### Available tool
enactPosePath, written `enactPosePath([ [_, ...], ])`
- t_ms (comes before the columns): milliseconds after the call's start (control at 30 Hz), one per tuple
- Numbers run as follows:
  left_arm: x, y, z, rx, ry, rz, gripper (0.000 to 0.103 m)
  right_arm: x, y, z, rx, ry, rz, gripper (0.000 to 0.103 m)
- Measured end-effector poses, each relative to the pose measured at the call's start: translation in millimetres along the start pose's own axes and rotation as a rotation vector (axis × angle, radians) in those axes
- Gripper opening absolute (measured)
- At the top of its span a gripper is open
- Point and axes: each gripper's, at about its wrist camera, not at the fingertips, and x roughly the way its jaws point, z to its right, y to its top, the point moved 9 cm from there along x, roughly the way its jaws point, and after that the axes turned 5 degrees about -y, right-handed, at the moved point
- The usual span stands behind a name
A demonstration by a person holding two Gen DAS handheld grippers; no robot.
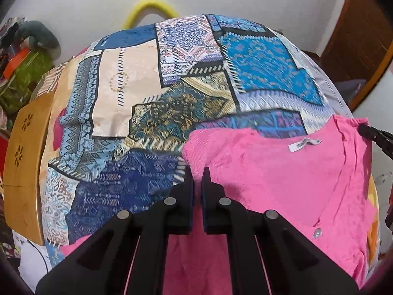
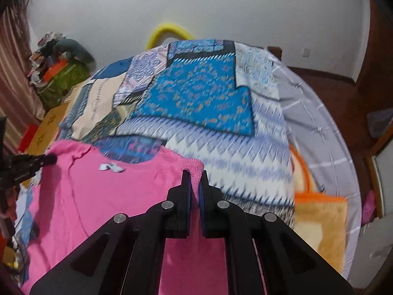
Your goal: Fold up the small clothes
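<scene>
A pink cardigan [image 1: 282,179] lies spread on a bed covered by a patchwork bedspread [image 1: 152,93], its white neck label [image 1: 304,144] facing up. The left gripper [image 1: 197,172] is clamped on one shoulder corner of the cardigan; the right gripper [image 2: 195,174] pinches the other shoulder corner (the knit bunches up between its fingers). A yellow hoop [image 2: 169,33] stands against the white wall behind the bed.
</scene>
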Motion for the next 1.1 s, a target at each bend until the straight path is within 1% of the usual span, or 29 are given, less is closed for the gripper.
enactPosePath([
  [133,15.6,9.3,-4.8,-0.026,0.0,-0.005,0.006,17.2,21.1,6.0,0.001,-0.036,0.01,0.005],
  [233,28.8,11.5,-7.9,-0.029,0.007,-0.016,0.006,25.0,24.4,7.0,0.007,-0.047,0.004,0.005],
  [367,43.5,7.4,-11.4,-0.031,-0.004,-0.051,0.006,41.0,15.9,1.5,0.0,-0.038,-0.035,0.006],
  [433,44.9,5.0,-13.2,-0.042,-0.012,-0.054,0.006,46.7,6.5,-5.3,-0.012,-0.014,-0.066,0.007],
  [500,44.0,2.1,-15.7,-0.05,-0.012,-0.056,0.006,46.9,0.6,-8.0,-0.009,-0.008,-0.083,0.007],
  [567,39.3,-0.1,-17.5,-0.046,-0.006,-0.051,0.007,43.3,-5.5,-11.8,-0.007,0.0,-0.1,0.01],
  [600,36.4,-0.6,-18.2,-0.042,0.0,-0.048,0.009,41.8,-6.0,-12.9,-0.004,-0.001,-0.103,0.012],
  [667,25.2,-3.0,-20.8,-0.031,0.01,-0.034,0.009,32.8,-7.7,-15.9,0.007,0.009,-0.101,0.023],
  [767,4.0,-6.8,-27.9,-0.027,0.023,-0.011,0.01,8.7,-5.5,-23.5,0.007,0.029,-0.071,0.032],
  [800,-2.9,-8.0,-31.0,-0.032,0.025,-0.004,0.011,0.5,-3.7,-26.2,0.003,0.03,-0.059,0.034],
  [833,-12.8,-9.8,-35.5,-0.043,0.025,0.007,0.013,-5.6,-1.7,-28.3,0.001,0.03,-0.052,0.038],
  [867,-22.1,-11.4,-39.9,-0.055,0.025,0.019,0.017,-12.6,-0.3,-31.2,0.0,0.031,-0.043,0.043],
  [900,-30.6,-12.8,-43.9,-0.066,0.028,0.031,0.022,-21.5,1.6,-34.4,-0.002,0.032,-0.029,0.045],
  [933,-42.0,-14.7,-49.7,-0.081,0.033,0.049,0.025,-32.1,3.7,-38.0,-0.004,0.036,-0.012,0.048],
  [967,-52.3,-16.4,-54.4,-0.092,0.037,0.065,0.031,-39.2,4.9,-40.9,-0.005,0.038,0.0,0.051],
  [1000,-61.1,-17.7,-58.5,-0.099,0.043,0.079,0.035,-50.6,6.4,-45.3,-0.006,0.04,0.016,0.052],
  [1100,-90.7,-24.7,-72.8,-0.114,0.063,0.118,0.042,-72.8,7.6,-57.1,-0.012,0.048,0.051,0.054],
])
